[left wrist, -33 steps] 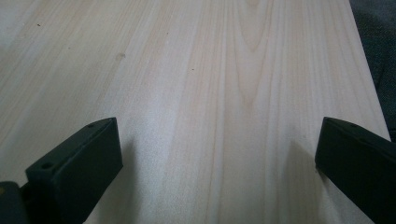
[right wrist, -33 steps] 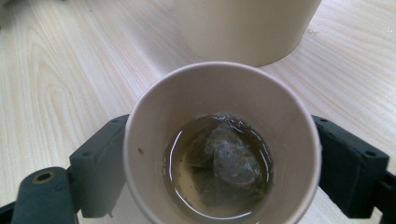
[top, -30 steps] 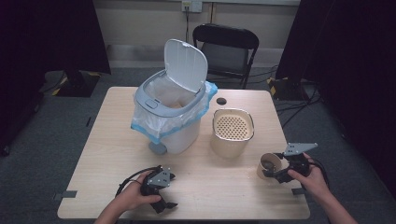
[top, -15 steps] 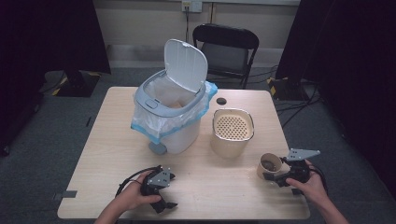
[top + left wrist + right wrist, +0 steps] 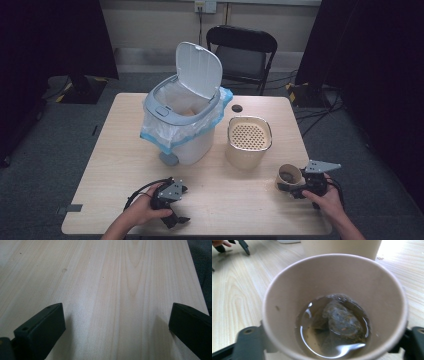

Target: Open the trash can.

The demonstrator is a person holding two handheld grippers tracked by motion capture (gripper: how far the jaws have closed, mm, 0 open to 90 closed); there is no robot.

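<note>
Your right gripper [image 5: 296,189] has its jaws on either side of the cup [image 5: 289,178]; in the right gripper view the two jaws stand against the cup's [image 5: 332,290] opposite walls. They have just been closing, and the pads appear to press on the cup. The cup stands upright on the table [image 5: 125,150], to the right of and nearer you than the strainer [image 5: 249,141], close to the table's right edge. Inside it, a used tea bag [image 5: 339,320] lies in a shallow pool of brownish liquid.

Your left gripper [image 5: 175,205] rests well to the left of the strainer, near the table's front edge, with your hand [image 5: 145,210] around its body. In the left gripper view its jaws stand wide apart over bare wood, with nothing between them.

The bin [image 5: 182,122] sits just left of the strainer, lid raised, with a blue-edged bag lining it. A chair [image 5: 242,55] stands behind the strainer, beyond the table.
</note>
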